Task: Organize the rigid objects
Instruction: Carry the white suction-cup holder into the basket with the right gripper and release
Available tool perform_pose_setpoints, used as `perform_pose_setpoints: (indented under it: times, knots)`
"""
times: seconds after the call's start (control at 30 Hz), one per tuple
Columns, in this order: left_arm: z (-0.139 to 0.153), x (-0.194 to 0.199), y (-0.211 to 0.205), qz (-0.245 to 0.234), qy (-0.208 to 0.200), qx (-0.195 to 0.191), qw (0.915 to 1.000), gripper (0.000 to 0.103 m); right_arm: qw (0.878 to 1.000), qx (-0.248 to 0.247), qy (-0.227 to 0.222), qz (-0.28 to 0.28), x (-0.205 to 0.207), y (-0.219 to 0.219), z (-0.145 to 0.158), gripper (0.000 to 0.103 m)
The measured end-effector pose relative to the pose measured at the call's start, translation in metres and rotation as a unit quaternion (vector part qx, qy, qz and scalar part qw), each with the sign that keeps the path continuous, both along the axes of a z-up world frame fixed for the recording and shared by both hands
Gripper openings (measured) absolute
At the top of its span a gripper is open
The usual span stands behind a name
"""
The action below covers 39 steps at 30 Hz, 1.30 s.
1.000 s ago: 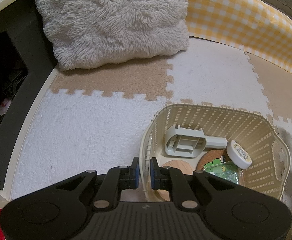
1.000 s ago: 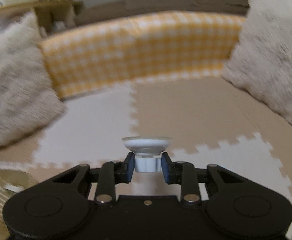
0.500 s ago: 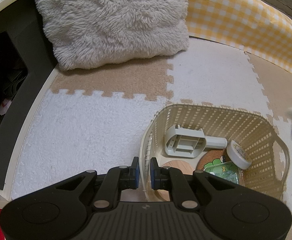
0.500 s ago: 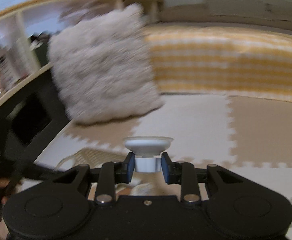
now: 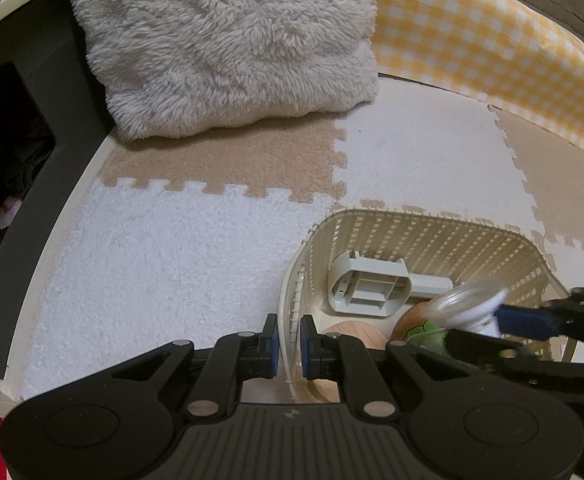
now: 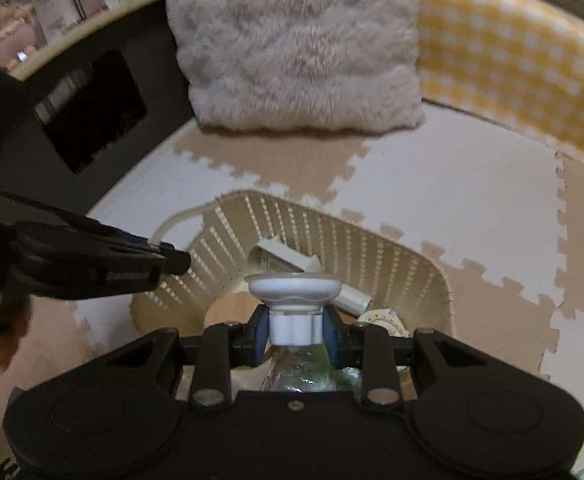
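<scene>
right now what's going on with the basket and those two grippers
A person is tidying small items into a cream slatted basket on the foam floor mats. The left hand-held gripper is clamped on the basket's near rim, steadying it. The right hand-held gripper is shut on a white suction-cup piece and holds it above the basket's opening, not yet released. Inside already lie a grey plastic holder, a wooden disc and a few other small things.

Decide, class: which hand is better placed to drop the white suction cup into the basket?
Right. The right gripper is shut on the white suction cup, over the basket. The left gripper is clamped on the basket's rim, steadying it.
</scene>
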<state>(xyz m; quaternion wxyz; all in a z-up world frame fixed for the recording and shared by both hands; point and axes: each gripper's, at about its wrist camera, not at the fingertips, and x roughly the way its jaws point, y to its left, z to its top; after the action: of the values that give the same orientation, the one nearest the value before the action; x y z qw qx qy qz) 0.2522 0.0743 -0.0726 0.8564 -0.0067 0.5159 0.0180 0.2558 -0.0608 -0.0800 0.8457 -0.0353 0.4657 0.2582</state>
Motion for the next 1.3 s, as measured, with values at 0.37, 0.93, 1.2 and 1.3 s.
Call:
perform_pose_setpoints:
  times: [0.37,0.93,1.2,1.3]
  knots:
    - [0.000,0.001,0.001,0.001,0.000,-0.003,1.0000,0.011,0.998,-0.024,0.052,-0.002,0.017,0.019,-0.024,0.030]
    - [0.000,0.001,0.001,0.001,0.000,-0.004,1.0000,0.011,0.998,0.007,0.049,-0.029,0.015,0.011,-0.021,0.044]
    - [0.000,0.001,0.001,0.001,0.000,-0.004,1.0000,0.011,0.999,0.013,0.037,-0.030,0.007,0.005,-0.010,0.044]
    - [0.000,0.001,0.002,0.000,0.000,-0.003,1.0000,0.011,0.999,0.015,0.031,-0.033,0.003,0.002,-0.005,0.044]
